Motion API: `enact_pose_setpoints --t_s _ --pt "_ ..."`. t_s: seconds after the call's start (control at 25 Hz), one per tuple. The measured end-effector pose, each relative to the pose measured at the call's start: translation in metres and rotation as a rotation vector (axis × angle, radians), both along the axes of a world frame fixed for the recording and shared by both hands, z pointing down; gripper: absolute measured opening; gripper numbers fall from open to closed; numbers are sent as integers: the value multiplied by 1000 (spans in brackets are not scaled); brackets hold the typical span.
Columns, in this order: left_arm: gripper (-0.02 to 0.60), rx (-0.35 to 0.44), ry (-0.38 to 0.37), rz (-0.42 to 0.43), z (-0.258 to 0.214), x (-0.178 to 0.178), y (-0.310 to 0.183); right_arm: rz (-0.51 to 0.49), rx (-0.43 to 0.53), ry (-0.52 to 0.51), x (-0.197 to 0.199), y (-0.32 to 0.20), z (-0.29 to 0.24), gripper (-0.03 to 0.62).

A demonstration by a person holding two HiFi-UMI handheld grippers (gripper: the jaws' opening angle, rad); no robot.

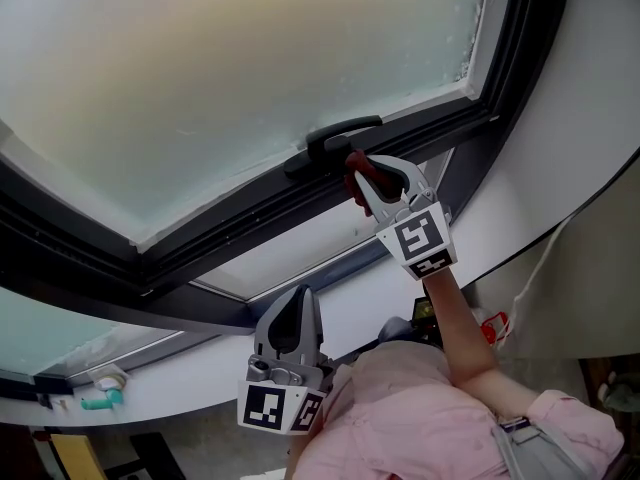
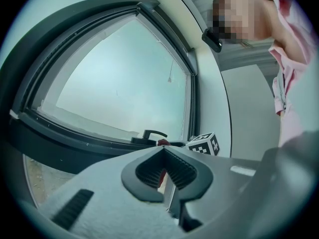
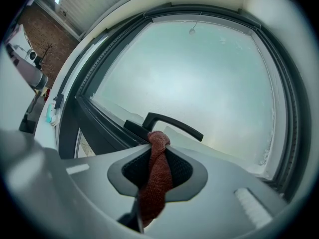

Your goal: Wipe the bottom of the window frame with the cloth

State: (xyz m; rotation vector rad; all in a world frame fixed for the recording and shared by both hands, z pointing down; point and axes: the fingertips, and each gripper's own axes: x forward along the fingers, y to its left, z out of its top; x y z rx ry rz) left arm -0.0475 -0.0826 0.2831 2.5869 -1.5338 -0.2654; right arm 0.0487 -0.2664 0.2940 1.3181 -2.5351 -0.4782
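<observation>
cloth (image 3: 155, 178), one, red, pinched by right gripper (image 1: 366, 176); left gripper (image 1: 299, 306) fingers together, empty

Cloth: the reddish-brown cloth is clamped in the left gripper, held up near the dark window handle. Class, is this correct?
No. The right gripper view shows the cloth clamped in the right gripper, not the left gripper, whose jaws are shut on nothing. It is held up near the dark window handle.

The rust-red woven cloth (image 3: 155, 176), bunched ropelike, is pinched in the right gripper (image 3: 157, 149). Its tip is near the bottom of the dark window frame (image 3: 102, 121).
</observation>
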Motion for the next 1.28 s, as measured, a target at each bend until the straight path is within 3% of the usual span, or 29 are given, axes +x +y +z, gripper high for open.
enact_pose_setpoints --t_s 0.52,1.28 --pt "-2 -7 -1 0 3 -8 -3 -3 -6 -6 1 -1 -1 64" --pt "0 -17 7 40 6 12 -24 5 -10 -42 27 -11 -2 66"
